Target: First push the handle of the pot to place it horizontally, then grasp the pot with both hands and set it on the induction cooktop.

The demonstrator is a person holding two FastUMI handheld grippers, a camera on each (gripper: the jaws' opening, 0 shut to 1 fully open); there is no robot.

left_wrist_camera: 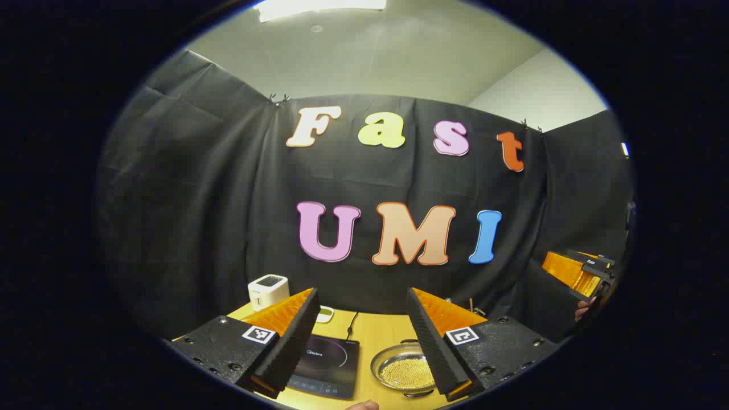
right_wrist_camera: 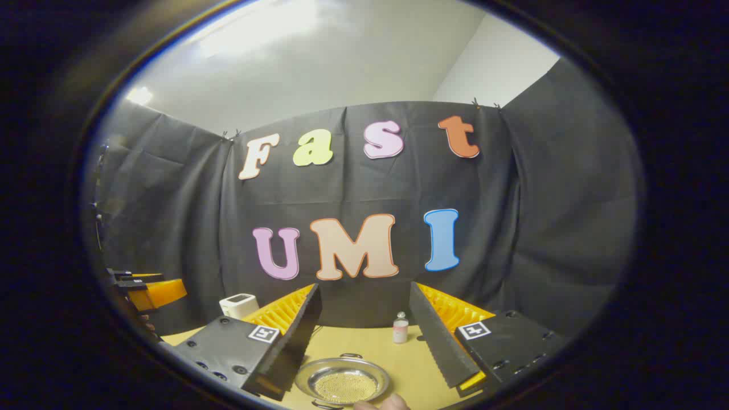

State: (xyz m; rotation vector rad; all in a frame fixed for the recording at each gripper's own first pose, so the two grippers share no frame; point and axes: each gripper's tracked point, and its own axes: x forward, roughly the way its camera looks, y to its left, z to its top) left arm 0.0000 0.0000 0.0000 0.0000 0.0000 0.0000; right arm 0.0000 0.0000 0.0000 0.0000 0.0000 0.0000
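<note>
A shallow steel pot [left_wrist_camera: 405, 370] holding pale grains sits on the wooden table [left_wrist_camera: 376, 333], just right of a black induction cooktop [left_wrist_camera: 324, 364]. Its two small loop handles point toward the wall and toward me. In the right gripper view the pot [right_wrist_camera: 343, 384] lies low between the fingers. My left gripper [left_wrist_camera: 361, 291] hangs open above the table, over the cooktop and pot, holding nothing. My right gripper [right_wrist_camera: 363, 286] is also open and empty above the pot. The right gripper [left_wrist_camera: 581, 273] appears far right in the left gripper view, and the left gripper [right_wrist_camera: 148, 290] appears far left in the right gripper view.
A white boxy appliance [left_wrist_camera: 267, 290] stands at the table's back left, with a small white dish [left_wrist_camera: 324, 313] beside it. A cord runs from the cooktop to the wall. A small bottle [right_wrist_camera: 401, 328] stands behind the pot. A fingertip [right_wrist_camera: 381, 403] shows at the bottom edge.
</note>
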